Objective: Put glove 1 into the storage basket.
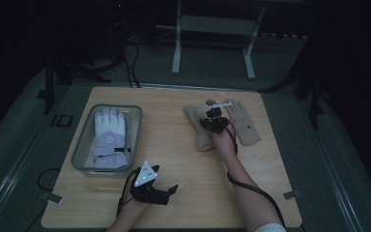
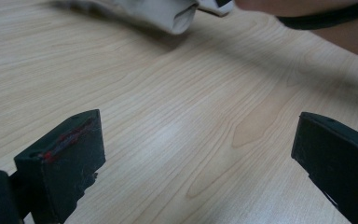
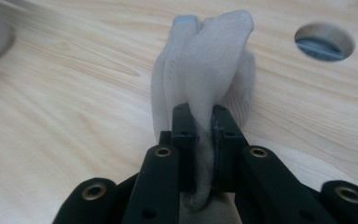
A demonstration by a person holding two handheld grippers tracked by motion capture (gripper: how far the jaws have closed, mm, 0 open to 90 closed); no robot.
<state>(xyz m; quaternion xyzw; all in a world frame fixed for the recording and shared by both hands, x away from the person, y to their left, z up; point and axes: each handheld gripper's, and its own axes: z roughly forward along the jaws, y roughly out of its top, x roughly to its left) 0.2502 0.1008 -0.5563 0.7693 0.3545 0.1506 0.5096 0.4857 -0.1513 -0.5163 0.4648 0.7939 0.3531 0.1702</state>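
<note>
- Right gripper (image 1: 216, 117) sits at the far right of the table (image 1: 188, 193), jaws closed on a fold of a beige glove (image 3: 205, 70). The right gripper view shows the fabric pinched between the two jaws and bunching up ahead of them.
- In the high view this glove (image 1: 200, 128) lies on the wood, just left of a second beige glove (image 1: 244, 121); the two are touching or nearly so under the gripper, I cannot tell which.
- Left gripper (image 1: 160, 189) rests near the near edge, well apart from both gloves. Jaws spread wide over bare wood in the left gripper view.
- A grey bin (image 1: 82, 154) at the left holds a white padded glove (image 1: 110, 137).
- Judgement: the step in hand looks like lifting the pinched beige glove, probably to carry it to the bin.
- To do it well: lift straight up first so the neighbouring glove is not dragged; check that only one layer set is caught; keep the clamp firm, since knit fabric can slip.
- Orientation: the held glove's long axis runs near to far, tilted slightly leftward at the far end. Fingers (image 1: 192, 110) point far, cuff near the person.
- A round hole (image 3: 325, 41) in the table lies just beyond the glove in the right gripper view.
</note>
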